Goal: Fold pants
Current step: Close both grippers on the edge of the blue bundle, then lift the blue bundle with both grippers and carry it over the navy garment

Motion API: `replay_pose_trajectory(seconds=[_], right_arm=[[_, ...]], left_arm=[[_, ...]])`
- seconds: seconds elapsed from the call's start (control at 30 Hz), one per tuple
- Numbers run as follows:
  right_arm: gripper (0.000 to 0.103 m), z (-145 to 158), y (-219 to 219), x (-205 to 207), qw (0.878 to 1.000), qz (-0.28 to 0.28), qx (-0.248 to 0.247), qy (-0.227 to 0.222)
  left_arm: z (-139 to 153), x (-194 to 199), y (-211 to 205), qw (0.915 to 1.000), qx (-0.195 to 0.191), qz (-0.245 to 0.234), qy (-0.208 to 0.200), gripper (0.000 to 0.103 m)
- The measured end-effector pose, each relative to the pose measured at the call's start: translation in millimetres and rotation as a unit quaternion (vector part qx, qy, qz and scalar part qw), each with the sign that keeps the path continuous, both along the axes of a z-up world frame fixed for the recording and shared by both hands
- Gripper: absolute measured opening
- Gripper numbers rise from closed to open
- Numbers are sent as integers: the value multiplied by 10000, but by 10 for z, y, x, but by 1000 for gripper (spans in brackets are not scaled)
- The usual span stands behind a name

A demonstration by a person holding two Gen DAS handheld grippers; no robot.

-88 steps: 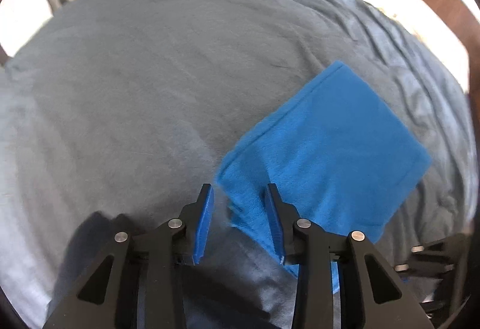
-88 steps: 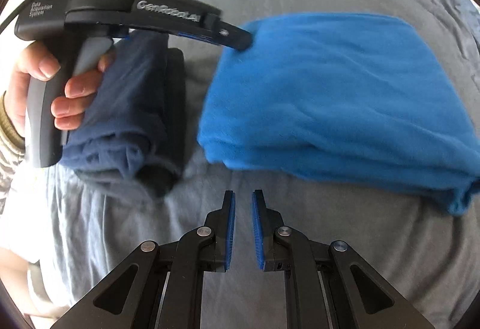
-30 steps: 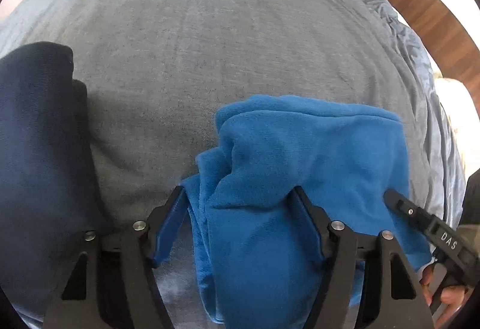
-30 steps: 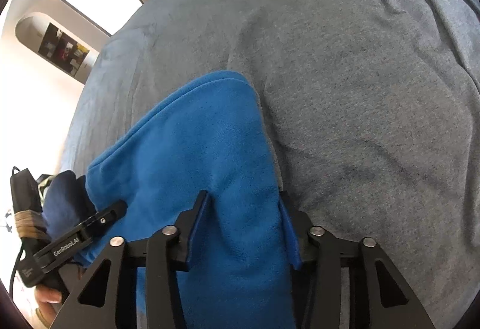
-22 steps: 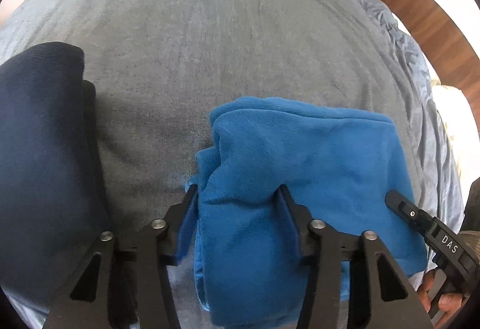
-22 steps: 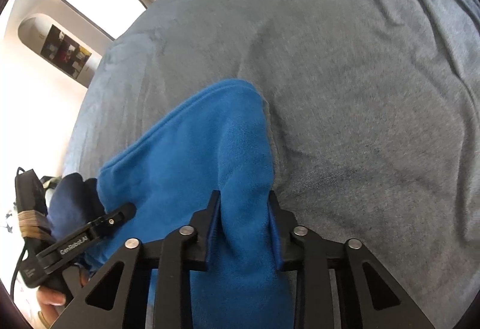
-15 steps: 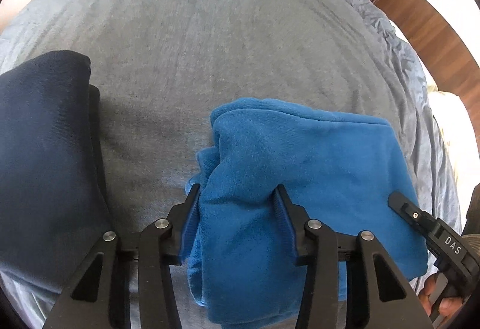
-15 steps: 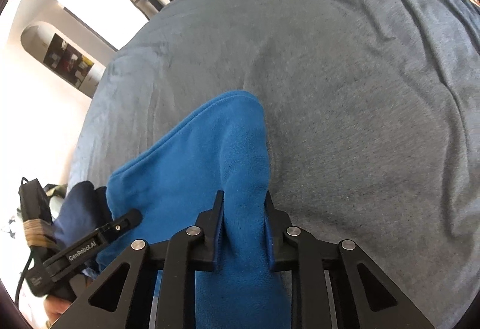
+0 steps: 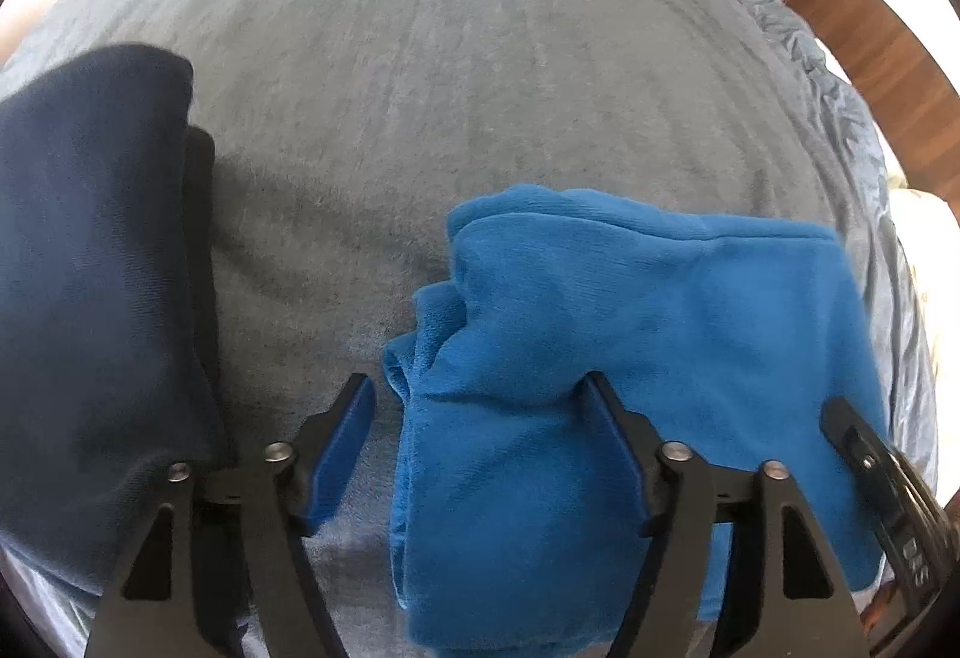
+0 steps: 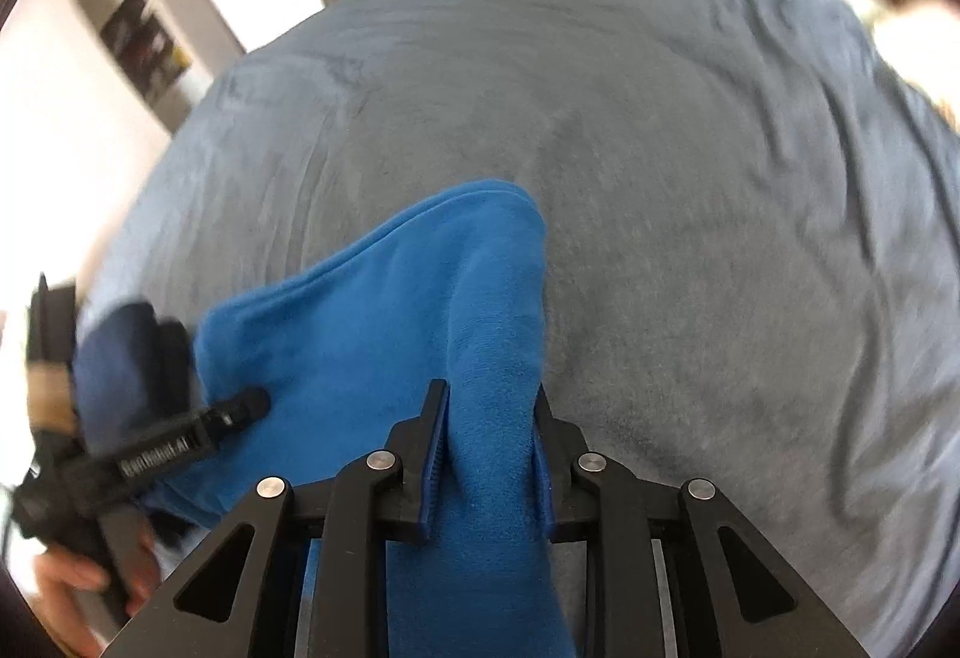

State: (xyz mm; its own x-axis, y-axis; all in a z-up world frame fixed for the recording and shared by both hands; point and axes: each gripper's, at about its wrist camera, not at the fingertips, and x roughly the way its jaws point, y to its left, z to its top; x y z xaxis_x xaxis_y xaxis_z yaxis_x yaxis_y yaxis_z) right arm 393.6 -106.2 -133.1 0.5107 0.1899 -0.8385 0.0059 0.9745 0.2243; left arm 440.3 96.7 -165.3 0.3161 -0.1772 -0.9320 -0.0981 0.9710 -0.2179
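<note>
My right gripper pinches the bright blue fleece pants, jaws opening slightly; left gripper is opening around them. Soft, limp: I'd grab stacked edges.

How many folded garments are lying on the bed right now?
2: bright blue pants at centre-right between the grippers, and a dark navy garment at the left edge. More could lie outside the frame.

A grey blanket covers the bed. A dark navy folded garment lies at its left. Brown wooden floor shows far right.
</note>
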Motion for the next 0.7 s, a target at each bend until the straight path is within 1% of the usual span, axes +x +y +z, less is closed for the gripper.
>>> replay_pose_trajectory(seconds=[0.03, 0.07, 0.13, 0.17, 0.2, 0.27, 0.33, 0.43, 0.53, 0.57, 0.6, 0.63, 0.67, 0.7], right_arm=[[25, 18, 54, -14, 9999, 80, -140, -59], [25, 23, 87, -28, 9996, 115, -229, -100], [25, 4, 103, -35, 9992, 121, -360, -79], [24, 1, 103, -32, 9992, 135, -367, -102], [24, -4, 79, -30, 9994, 114, -308, -116], [22, -20, -34, -17, 9999, -74, 103, -25], [21, 2, -85, -2, 9993, -202, 318, 25], [20, 108, -38, -42, 9997, -112, 182, -100], [20, 217, -147, -134, 9995, -253, 113, -169], [20, 237, -204, -168, 9993, -331, 73, -187], [20, 251, -267, -179, 9991, -398, 26, -173], [20, 252, -337, -186, 9990, -437, 20, -127], [20, 222, -421, -186, 9987, -486, 127, -41], [20, 175, -467, -182, 9985, -513, 204, 52]], left_arm=[[-42, 16, 1, 10000, 19, 9, 60, 80], [-70, 37, 3, 9999, -14, 17, 115, 82], [-105, 82, 8, 9997, -126, 56, 198, 83], [-112, 83, 8, 9996, -176, 45, 200, 76], [-108, 76, 13, 9994, -304, 11, 173, 68], [-100, 35, 32, 9984, -538, 55, 152, 60], [-29, -12, 22, 9983, -570, 52, 110, 54], [106, -92, -21, 9976, -679, 71, 59, 49], [162, -154, -184, 9953, -954, -126, 129, 45], [165, -161, -261, 9953, -935, -207, 116, 46], [167, -165, -341, 9962, -818, -288, 52, 47], [154, -160, -387, 9974, -649, -316, -34, 52], [130, -157, -399, 9980, -564, -282, -50, 57], [104, -150, -408, 9981, -560, -235, -29, 59]])
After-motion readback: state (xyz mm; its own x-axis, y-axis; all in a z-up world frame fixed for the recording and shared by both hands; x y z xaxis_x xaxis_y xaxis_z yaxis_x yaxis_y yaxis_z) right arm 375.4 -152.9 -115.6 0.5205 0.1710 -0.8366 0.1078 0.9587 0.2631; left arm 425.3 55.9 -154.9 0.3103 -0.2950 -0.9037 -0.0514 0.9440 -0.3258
